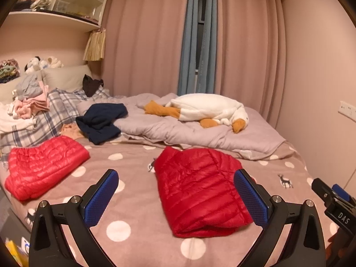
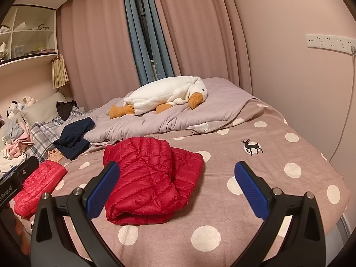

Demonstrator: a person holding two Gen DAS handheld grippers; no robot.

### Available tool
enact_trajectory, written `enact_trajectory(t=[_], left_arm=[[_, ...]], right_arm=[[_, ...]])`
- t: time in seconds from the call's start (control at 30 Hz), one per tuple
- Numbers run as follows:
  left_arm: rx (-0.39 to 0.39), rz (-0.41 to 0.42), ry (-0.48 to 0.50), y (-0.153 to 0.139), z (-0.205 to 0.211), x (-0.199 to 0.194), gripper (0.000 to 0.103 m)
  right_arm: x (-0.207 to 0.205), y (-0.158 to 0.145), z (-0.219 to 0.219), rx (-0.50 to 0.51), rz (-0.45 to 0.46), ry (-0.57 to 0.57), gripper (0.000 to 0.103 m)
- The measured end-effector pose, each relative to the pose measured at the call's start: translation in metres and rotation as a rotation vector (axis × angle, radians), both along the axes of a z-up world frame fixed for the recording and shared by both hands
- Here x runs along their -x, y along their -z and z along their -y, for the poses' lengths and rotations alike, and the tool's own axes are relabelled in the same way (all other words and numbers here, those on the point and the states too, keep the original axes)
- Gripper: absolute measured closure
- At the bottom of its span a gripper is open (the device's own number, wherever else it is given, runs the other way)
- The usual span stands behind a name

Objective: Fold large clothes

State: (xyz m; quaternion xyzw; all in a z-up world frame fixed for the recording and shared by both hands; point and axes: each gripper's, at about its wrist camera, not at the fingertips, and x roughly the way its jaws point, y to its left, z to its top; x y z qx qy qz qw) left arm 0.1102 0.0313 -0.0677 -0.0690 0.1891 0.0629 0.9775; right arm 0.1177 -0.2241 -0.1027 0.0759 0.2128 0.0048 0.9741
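Home bedroom: a bed (image 2: 278,155) with a polka-dot deer-print cover fills the room, rumpled lilac duvet (image 2: 155,120) and plush goose (image 2: 169,95) on it. Pillows (image 1: 64,77), stuffed toys (image 1: 42,63) and loose clothes piles (image 1: 29,102) at the head end. Pink floor-length curtains (image 1: 151,40) over a window, wall shelving (image 1: 60,2), socket strip (image 2: 329,43) on the pink wall.

A white plush goose with orange feet (image 1: 209,109) sprawls on the far rumpled lilac quilt (image 1: 195,133), pink curtains (image 1: 244,44) behind.
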Motion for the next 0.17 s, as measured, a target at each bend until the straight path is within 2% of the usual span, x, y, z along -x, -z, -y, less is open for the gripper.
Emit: enact_trajectory(t=[0.17], left_arm=[[0.018, -0.005, 0.006, 0.0003, -0.0023, -0.0017, 0.001]], right_arm=[[-0.0004, 0.0002, 0.0013, -0.001, 0.0, 0.001, 0.0]])
